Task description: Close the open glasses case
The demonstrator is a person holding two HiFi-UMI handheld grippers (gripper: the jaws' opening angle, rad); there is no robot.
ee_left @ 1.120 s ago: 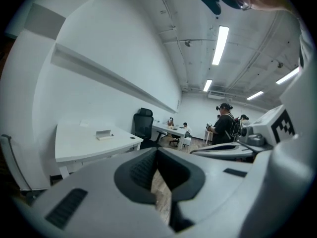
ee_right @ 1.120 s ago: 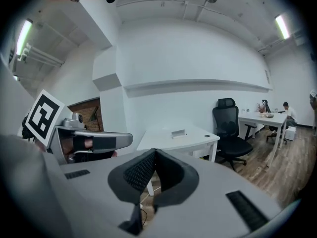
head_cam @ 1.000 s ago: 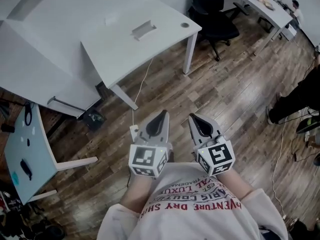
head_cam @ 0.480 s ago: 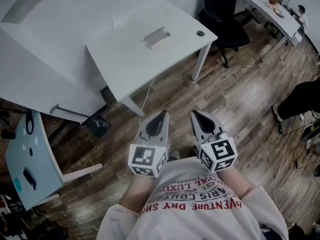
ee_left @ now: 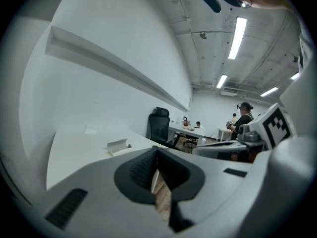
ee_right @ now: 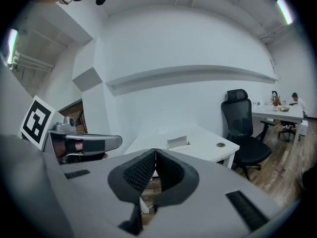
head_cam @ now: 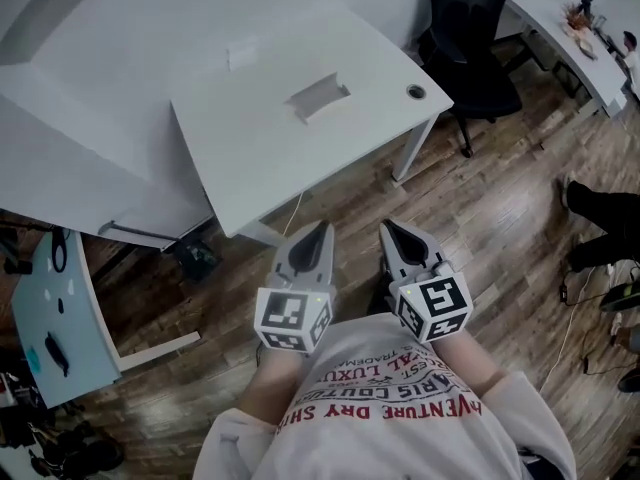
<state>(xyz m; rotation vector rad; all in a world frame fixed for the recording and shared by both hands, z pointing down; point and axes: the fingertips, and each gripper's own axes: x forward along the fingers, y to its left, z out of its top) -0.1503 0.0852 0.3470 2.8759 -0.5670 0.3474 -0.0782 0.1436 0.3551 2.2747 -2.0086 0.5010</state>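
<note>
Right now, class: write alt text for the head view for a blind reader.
A person holds the left gripper and right gripper, both shut and empty, side by side above a wooden floor, short of a white table. An open glasses case lies on it; a black office chair stands beyond.

Glasses case on the desk: too small in your head view to tell lid from base. Small white scrap near the desk's far edge: can't tell what it is. In the left gripper view, your left gripper hides the desk's near edge. Office chair: cut off by the top edge. Person at the right edge: legs only. Side table: cut by the left edge. The dark bits on it are too small to name.
</note>
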